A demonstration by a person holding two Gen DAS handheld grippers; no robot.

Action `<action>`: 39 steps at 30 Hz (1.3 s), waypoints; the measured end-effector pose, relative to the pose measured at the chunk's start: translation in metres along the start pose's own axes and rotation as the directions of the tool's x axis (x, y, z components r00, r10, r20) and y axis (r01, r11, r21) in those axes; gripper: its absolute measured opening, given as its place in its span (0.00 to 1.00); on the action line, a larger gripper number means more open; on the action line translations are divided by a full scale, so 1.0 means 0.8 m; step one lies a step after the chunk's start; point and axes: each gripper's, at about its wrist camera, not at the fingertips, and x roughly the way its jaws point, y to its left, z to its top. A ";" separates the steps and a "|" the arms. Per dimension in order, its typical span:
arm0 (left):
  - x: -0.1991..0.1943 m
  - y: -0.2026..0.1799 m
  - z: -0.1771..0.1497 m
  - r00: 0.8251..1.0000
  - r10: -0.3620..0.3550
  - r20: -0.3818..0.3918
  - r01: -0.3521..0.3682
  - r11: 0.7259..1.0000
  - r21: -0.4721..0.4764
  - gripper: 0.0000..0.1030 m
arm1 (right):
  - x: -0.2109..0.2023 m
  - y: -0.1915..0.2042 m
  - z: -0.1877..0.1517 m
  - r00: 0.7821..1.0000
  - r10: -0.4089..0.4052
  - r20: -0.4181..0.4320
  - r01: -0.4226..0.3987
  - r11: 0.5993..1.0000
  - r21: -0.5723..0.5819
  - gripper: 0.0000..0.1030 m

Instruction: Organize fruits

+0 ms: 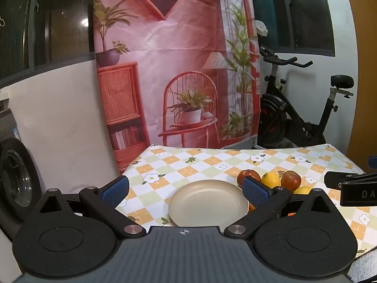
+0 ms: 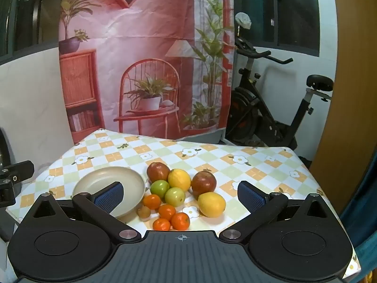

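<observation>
Both grippers hover above the near table edge with nothing between their blue pads: the left gripper [image 1: 186,188] stands fully apart over the cream plate [image 1: 208,204], the right gripper [image 2: 180,194] equally wide over the fruit.

The fruit lies loose on the cloth just right of the plate [image 2: 94,179], which holds nothing: two red apples [image 2: 157,171], two lemons [image 2: 211,204], two green fruits [image 2: 174,196], four small oranges [image 2: 166,211] and one small brown fruit [image 2: 144,211], most touching their neighbours.

Judgement: no piece has been moved yet. The right gripper is better placed to start. An outlying piece — the near lemon, which sits clear on its right side — gives room for both fingers without nudging the cluster. Round fruit may roll, so the grip should be centred and the release low inside the rim.

Surface: a checked tablecloth [image 2: 212,155] with flower print, flat. Behind it hang a printed pink backdrop [image 2: 141,35] and, at right, an exercise bike [image 2: 271,118].
</observation>
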 end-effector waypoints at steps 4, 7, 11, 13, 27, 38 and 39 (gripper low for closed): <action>-0.003 0.004 0.003 1.000 -0.006 0.010 0.006 1.000 -0.002 1.00 | 0.001 0.001 -0.001 1.000 0.001 -0.007 -0.001 1.000 0.002 1.00; 0.002 0.003 0.002 1.000 -0.005 -0.006 0.005 1.000 0.000 1.00 | 0.001 0.001 -0.001 1.000 0.002 -0.005 -0.002 1.000 0.002 1.00; 0.001 0.001 0.000 1.000 0.008 0.007 -0.008 1.000 -0.001 1.00 | 0.002 0.003 -0.001 1.000 -0.002 -0.010 0.002 1.000 -0.002 1.00; -0.001 0.000 -0.001 1.000 0.011 0.011 -0.011 1.000 -0.003 1.00 | 0.002 0.003 -0.001 1.000 -0.002 -0.011 0.002 1.000 -0.003 1.00; -0.004 0.000 -0.001 1.000 0.011 0.015 -0.011 1.000 -0.005 1.00 | 0.000 0.001 -0.002 1.000 -0.003 -0.011 0.003 1.000 -0.003 1.00; -0.006 0.001 0.001 1.000 0.001 0.018 -0.001 1.000 -0.007 1.00 | -0.002 0.001 -0.002 1.000 -0.002 -0.010 0.002 1.000 -0.003 1.00; -0.006 0.001 0.001 1.000 0.001 0.018 -0.001 1.000 -0.007 1.00 | -0.002 0.001 -0.002 1.000 -0.002 -0.010 0.002 1.000 -0.003 1.00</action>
